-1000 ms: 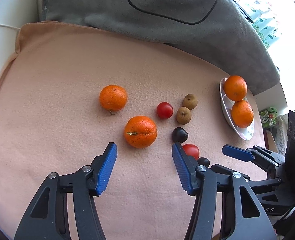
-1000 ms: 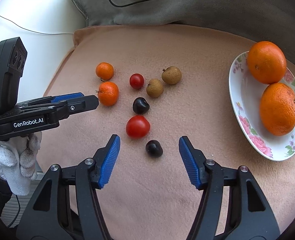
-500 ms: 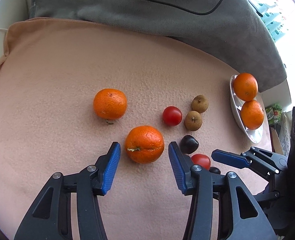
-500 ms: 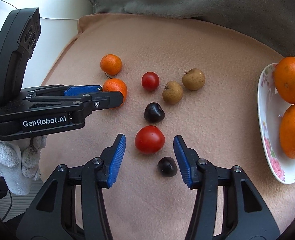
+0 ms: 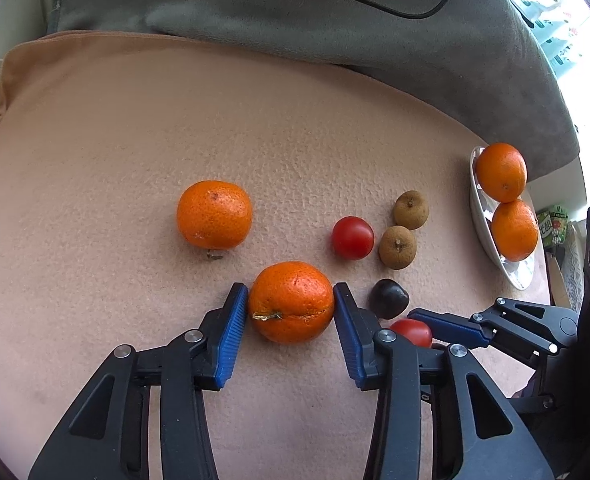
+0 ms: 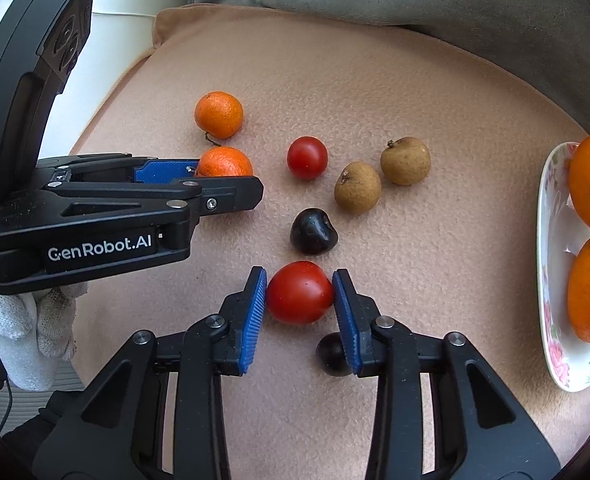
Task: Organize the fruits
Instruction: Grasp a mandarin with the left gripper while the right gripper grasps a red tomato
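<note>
Bracketing a tangerine (image 5: 291,302) on the peach blanket (image 5: 135,140), left gripper (image 5: 291,314) pads (image 5: 231,332) pressed to both flanks; likewise right gripper (image 6: 299,312) narrowed onto a red tomato (image 6: 299,293), pads touching each side. Half hidden behind the right-hand finger there, a dark cherry (image 6: 331,354). Beyond the fingertips, another cherry (image 6: 313,231), two longans (image 6: 357,187), and a plate (image 6: 551,280) cut off at the frame edge.

Both grippers are made of matte black plastic, and the left gripper (image 5: 291,308) and the right gripper (image 6: 299,294) each have ribbed blue pads (image 6: 254,318) and silver round screws. The side of the left one carries white "GenRobot.AI" lettering. A white knitted glove (image 6: 23,320) covers the hand that grips it.
</note>
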`<state>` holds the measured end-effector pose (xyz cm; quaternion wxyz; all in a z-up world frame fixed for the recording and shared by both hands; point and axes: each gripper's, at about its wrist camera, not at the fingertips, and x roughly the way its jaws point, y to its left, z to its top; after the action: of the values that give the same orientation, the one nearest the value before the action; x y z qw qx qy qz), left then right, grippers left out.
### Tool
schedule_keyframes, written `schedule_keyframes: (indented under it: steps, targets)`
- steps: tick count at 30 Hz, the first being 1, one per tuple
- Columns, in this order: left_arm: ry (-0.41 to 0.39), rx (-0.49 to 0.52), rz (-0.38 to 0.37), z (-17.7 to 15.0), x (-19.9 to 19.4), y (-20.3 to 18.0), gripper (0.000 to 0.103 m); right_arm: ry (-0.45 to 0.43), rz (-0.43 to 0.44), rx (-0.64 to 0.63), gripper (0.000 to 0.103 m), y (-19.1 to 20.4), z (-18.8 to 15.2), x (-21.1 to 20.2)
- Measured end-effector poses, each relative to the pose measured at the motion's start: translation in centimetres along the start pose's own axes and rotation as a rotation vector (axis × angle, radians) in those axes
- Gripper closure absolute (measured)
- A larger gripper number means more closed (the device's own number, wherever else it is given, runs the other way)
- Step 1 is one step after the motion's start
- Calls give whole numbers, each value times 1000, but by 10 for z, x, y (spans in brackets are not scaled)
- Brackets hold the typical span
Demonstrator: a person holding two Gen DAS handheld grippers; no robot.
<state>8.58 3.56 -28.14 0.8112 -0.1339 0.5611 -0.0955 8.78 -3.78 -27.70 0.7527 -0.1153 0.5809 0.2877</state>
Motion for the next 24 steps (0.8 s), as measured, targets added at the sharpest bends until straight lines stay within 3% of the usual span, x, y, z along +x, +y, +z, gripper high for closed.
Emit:
schedule_keyframes:
  steps: [14, 24]
  targets:
    - [-13, -9, -9, -2, -6, 6, 64, -29, 4, -8, 68, -1, 1, -10]
    - [-39, -1, -26, 2, -26, 5, 64, -85, 18, 56, 68, -21, -7, -44]
